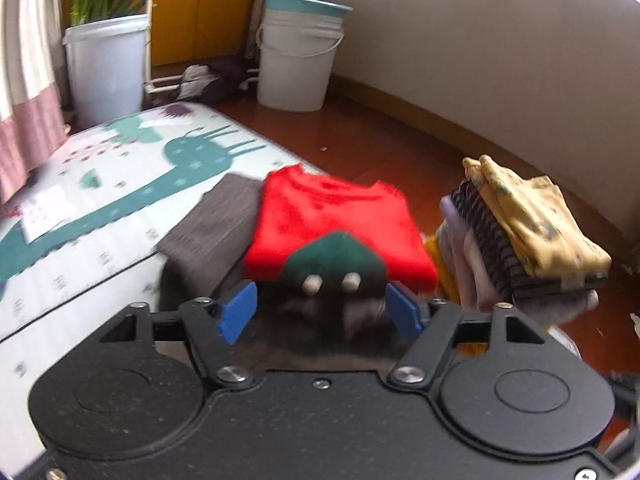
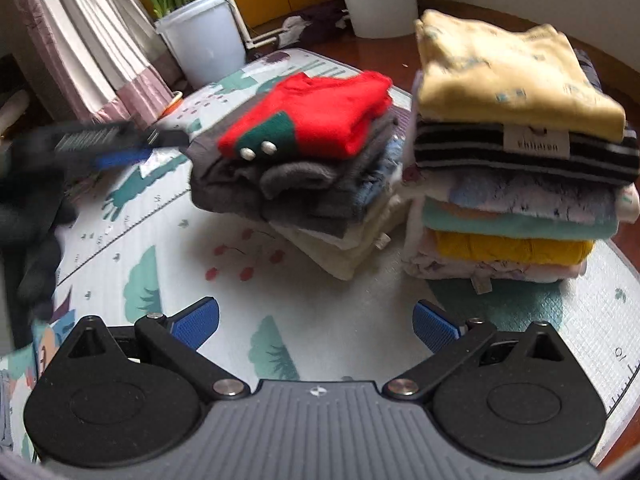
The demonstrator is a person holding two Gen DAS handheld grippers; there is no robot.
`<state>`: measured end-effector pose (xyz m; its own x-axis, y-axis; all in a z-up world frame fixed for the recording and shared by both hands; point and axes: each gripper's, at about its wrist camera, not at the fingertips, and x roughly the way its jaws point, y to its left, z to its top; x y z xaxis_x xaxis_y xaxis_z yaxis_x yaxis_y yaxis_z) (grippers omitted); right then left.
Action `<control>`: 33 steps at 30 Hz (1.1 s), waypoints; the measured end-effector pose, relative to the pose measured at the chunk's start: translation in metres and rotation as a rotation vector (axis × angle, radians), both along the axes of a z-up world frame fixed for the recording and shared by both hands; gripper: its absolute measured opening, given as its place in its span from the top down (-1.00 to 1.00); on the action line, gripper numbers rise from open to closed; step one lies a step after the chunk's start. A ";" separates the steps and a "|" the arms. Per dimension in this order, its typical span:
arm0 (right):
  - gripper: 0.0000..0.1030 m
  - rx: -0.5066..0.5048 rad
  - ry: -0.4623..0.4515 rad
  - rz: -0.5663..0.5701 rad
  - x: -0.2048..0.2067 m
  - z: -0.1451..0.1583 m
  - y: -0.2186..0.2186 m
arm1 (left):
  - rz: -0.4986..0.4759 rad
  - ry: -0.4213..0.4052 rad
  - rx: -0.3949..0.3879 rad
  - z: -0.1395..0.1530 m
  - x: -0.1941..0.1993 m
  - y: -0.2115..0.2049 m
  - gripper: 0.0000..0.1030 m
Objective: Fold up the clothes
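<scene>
On the play mat (image 2: 120, 264), two folded clothes stacks (image 2: 516, 184), one red sweater (image 2: 316, 114) uppermost.

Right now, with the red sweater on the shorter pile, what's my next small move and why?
Probably ease the left gripper straight back from the red sweater. Its jaws stand open with nothing between them, and the sweater already lies folded on the shorter pile beside the taller pile. The right gripper is open too, low over the play mat, so nothing seems left to hold.
</scene>
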<state>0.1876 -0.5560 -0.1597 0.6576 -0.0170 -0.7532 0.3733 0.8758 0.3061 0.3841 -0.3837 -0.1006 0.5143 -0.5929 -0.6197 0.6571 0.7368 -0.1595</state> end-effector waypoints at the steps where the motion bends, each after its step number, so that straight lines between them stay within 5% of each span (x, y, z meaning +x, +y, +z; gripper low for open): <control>1: -0.99 0.003 0.003 -0.007 0.000 -0.004 -0.003 | 0.000 0.000 -0.013 -0.004 0.006 -0.008 -0.23; 7: -0.99 0.018 0.019 -0.034 -0.004 -0.019 -0.016 | 0.007 0.002 -0.084 -0.029 0.040 -0.056 -0.14; 11: -0.99 0.038 0.025 -0.039 -0.005 -0.024 -0.022 | -0.027 0.032 0.005 -0.043 0.048 -0.085 -0.12; 12: -0.99 0.044 0.026 -0.037 -0.005 -0.025 -0.023 | -0.048 0.034 0.045 -0.046 0.047 -0.092 0.17; 13: -0.99 0.047 0.028 -0.032 -0.005 -0.026 -0.022 | -0.051 0.036 0.056 -0.042 0.046 -0.093 0.68; 14: -0.99 0.045 0.031 -0.026 -0.006 -0.026 -0.022 | -0.049 0.039 0.058 -0.037 0.044 -0.093 0.95; 15: -0.99 0.045 0.034 -0.024 -0.006 -0.026 -0.021 | -0.057 0.033 0.060 -0.029 0.040 -0.088 0.99; 21: -0.99 0.087 0.050 -0.014 -0.012 -0.025 -0.012 | -0.117 -0.029 0.054 0.018 -0.002 -0.043 1.00; 27: -0.99 0.062 0.050 0.043 -0.018 0.004 0.009 | -0.069 -0.096 -0.060 0.095 -0.066 0.058 1.00; 33: -0.99 -0.031 0.025 0.122 -0.026 0.070 0.025 | -0.019 -0.247 0.025 0.156 -0.136 0.161 1.00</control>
<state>0.1611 -0.5310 -0.0897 0.6370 0.0386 -0.7699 0.2707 0.9239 0.2703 0.2481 -0.2231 0.0555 0.6409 -0.5899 -0.4911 0.6877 0.7256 0.0259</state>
